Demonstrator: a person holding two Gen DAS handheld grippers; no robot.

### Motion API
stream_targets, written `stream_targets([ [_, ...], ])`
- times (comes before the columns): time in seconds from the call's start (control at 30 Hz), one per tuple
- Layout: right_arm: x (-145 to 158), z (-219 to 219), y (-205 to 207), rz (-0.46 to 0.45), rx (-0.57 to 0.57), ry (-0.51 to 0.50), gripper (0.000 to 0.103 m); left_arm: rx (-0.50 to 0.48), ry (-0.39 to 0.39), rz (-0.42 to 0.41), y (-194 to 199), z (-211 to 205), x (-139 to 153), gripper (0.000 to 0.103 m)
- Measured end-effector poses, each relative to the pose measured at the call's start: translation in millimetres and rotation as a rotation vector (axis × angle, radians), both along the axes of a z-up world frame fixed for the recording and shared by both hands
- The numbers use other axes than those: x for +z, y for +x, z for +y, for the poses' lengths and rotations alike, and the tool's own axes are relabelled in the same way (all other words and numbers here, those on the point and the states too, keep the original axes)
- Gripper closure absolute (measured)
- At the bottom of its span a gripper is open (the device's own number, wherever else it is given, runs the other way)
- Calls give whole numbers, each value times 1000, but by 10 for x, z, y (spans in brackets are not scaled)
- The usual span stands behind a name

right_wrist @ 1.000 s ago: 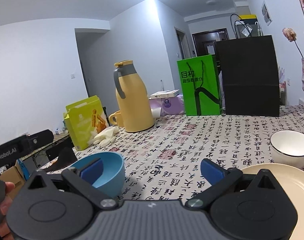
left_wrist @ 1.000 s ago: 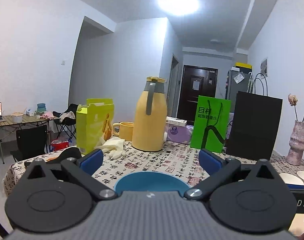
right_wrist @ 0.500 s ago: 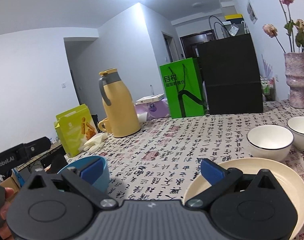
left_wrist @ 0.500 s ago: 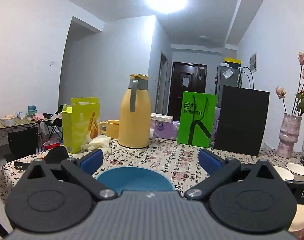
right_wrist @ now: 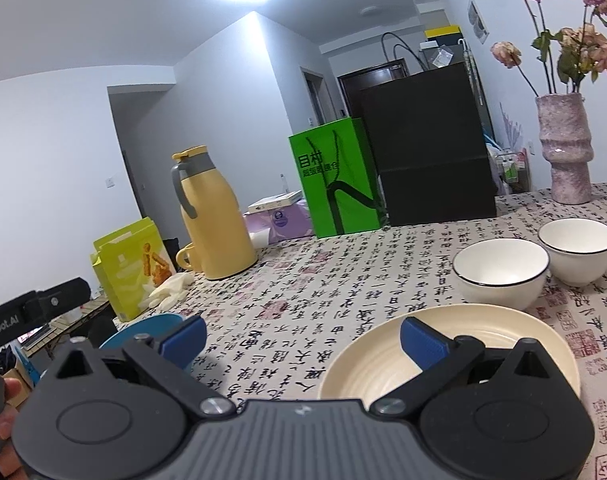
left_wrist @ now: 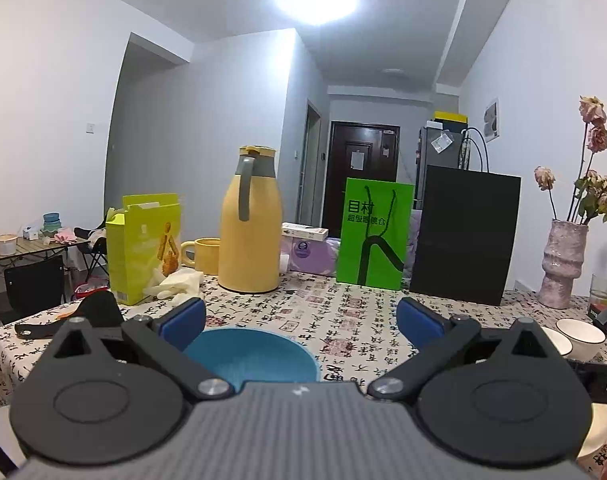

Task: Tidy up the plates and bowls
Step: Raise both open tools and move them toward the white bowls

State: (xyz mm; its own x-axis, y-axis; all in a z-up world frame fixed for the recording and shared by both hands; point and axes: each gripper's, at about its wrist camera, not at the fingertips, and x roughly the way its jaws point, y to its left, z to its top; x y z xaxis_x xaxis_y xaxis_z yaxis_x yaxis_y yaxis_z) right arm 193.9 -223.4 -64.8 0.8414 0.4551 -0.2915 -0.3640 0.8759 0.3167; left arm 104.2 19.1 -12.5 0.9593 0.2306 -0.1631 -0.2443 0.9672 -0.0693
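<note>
Bowls look rigid: the round blue plastic-looking bowl (left_wrist: pixel 250 354), probably light, sits on the desk (right_wrist: pixel 343 276) between the spread-open fingers of the left hand-held gripper (left_wrist: pixel 301 320). Right hand-held gripper (right_wrist: pixel 301 338), also open and empty, hovers by the ribbed cream ceramic plate (right_wrist: pixel 475 344); it is likely fragile and slippery, best pinched at its rim.

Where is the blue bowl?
The blue bowl sits on the tablecloth, low in the left wrist view between the open left gripper fingers.

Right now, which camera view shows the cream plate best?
The right wrist view: the cream plate fills the near foreground, its rim mostly visible, partly covered by the right gripper. The left wrist view shows only a pale sliver at its lower right edge.
</note>
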Motion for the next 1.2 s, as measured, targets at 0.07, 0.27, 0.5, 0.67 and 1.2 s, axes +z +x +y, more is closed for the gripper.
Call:
stream_targets([
  [0.07, -10, -47, -11, 0, -8, 3, 0, -5, 1, 0, 8, -21, 0, 0],
  [0.27, -20, -176, -6, 1, -30, 14, 0, -24, 9, 4, 41, -107, -2, 0],
  [0.5, -37, -322, 24, 3, -56, 24, 0, -47, 8, 9, 112, -200, -10, 0],
  [0.67, -48, -446, 40, 2, -83, 28, 0, -65, 3, 7, 170, -283, -3, 0],
  [1.2, -115, -927, 121, -6, -176, 32, 0, -174, 15, 26, 464, -746, -25, 0],
])
